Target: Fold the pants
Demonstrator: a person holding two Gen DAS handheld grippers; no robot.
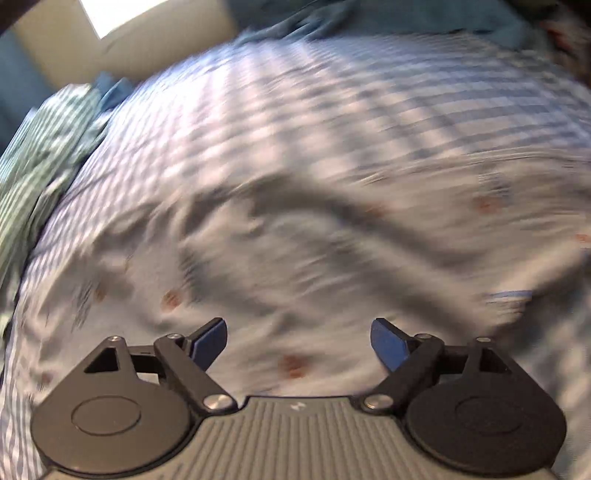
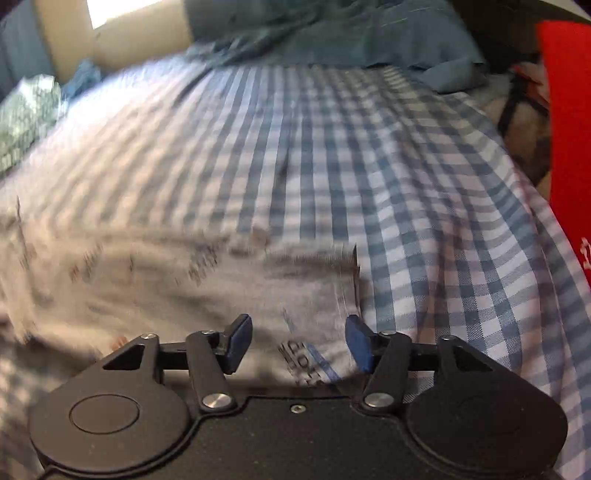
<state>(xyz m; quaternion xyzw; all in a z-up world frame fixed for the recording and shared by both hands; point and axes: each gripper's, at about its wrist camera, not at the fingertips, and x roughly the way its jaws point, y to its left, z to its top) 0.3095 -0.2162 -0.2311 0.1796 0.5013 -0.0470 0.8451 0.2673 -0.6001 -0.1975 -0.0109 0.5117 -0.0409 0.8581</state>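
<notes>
We see the pale printed pants (image 1: 280,266) lying on the checked sheet (image 2: 369,155); above them our left gripper (image 1: 299,343) and right gripper (image 2: 298,341) both gape, holding nothing.

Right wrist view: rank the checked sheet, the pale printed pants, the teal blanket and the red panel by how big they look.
1. blue-and-white checked sheet
2. pale printed pants
3. teal blanket
4. red panel

Pants lie nearest the camera, so their rank over the blanket is unsure.

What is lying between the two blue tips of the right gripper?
In the right wrist view, the open right gripper has only the pale printed pants showing in its gap, with a blue-lettered label; the pads are not pressing the cloth.
</notes>
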